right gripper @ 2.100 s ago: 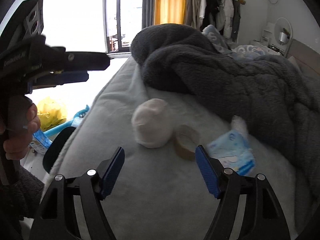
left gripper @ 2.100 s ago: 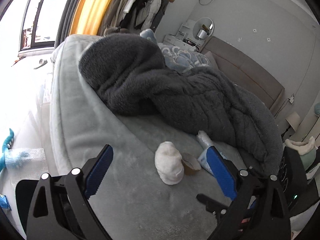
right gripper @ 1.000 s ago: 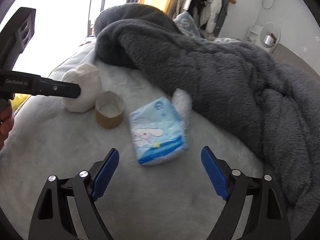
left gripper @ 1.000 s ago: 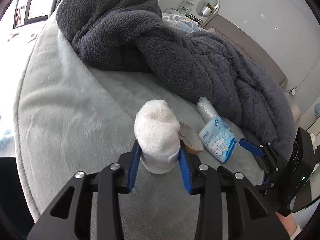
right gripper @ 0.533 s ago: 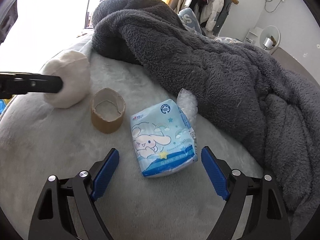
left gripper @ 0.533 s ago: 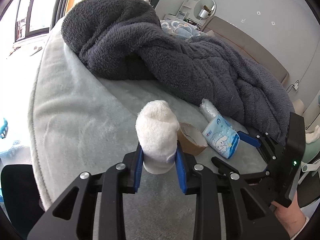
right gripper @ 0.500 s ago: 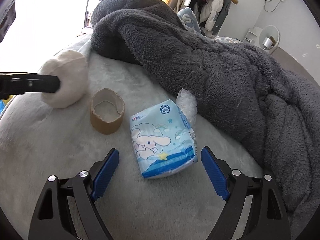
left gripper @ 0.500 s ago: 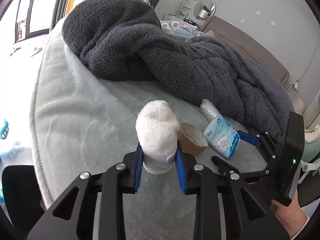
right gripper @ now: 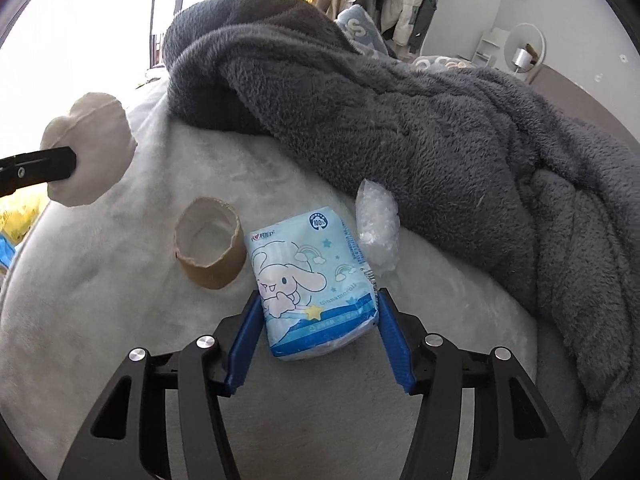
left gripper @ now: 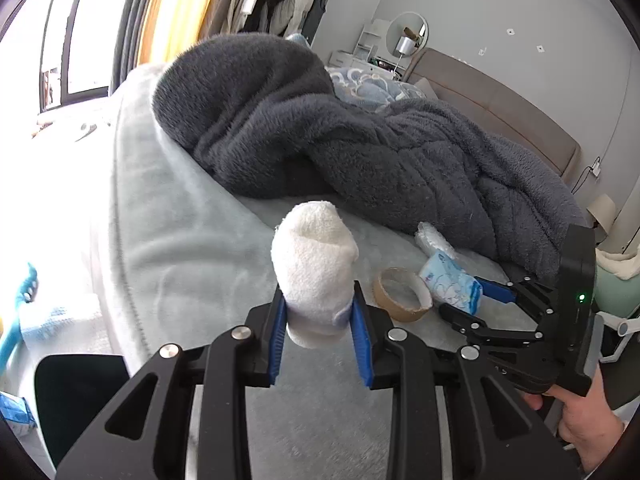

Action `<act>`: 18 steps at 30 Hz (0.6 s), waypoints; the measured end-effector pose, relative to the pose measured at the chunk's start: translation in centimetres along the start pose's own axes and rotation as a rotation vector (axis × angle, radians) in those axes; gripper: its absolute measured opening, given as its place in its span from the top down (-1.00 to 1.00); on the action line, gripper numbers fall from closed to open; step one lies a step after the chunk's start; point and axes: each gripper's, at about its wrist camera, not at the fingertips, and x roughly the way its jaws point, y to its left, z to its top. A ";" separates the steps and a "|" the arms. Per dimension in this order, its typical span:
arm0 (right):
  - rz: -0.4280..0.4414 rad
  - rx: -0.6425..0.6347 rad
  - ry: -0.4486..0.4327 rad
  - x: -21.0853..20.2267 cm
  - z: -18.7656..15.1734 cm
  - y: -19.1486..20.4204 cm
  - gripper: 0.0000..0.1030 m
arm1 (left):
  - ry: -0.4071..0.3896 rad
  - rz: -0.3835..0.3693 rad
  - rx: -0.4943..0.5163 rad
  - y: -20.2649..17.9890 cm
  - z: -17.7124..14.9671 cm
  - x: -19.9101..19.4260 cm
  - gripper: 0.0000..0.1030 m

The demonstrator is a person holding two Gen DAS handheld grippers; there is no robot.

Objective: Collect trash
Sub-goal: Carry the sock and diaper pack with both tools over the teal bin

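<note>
Clamping a white rolled sock (left gripper: 316,264), the left gripper (left gripper: 319,330) is holding it above the bed (left gripper: 168,248). The right gripper (right gripper: 320,330) is closing around a blue tissue pack (right gripper: 310,280) lying on the bed beside a cardboard tape core (right gripper: 210,254); pads not clearly pressing yet.

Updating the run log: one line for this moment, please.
left gripper: shut on white wad | right gripper: closing around tissue pack | cardboard ring: on bed

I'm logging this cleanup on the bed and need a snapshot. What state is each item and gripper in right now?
left gripper: shut on the white wad.
white wad: held clear of the bed.
right gripper: jaws closing around the tissue pack.
tissue pack: flat on the bed.
cardboard ring: lying free, ungripped.
bubble wrap piece: loose beside the grey blanket.
</note>
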 end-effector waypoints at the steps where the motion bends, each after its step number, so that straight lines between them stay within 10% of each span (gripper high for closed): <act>1: -0.005 0.010 -0.001 -0.3 -0.1 0.2 -0.11 | -0.002 0.004 0.002 0.1 -0.1 -0.4 0.39; 18: 0.161 0.315 0.010 -5.4 0.2 1.0 -0.11 | -0.054 0.131 0.083 4.3 -2.8 -7.6 0.39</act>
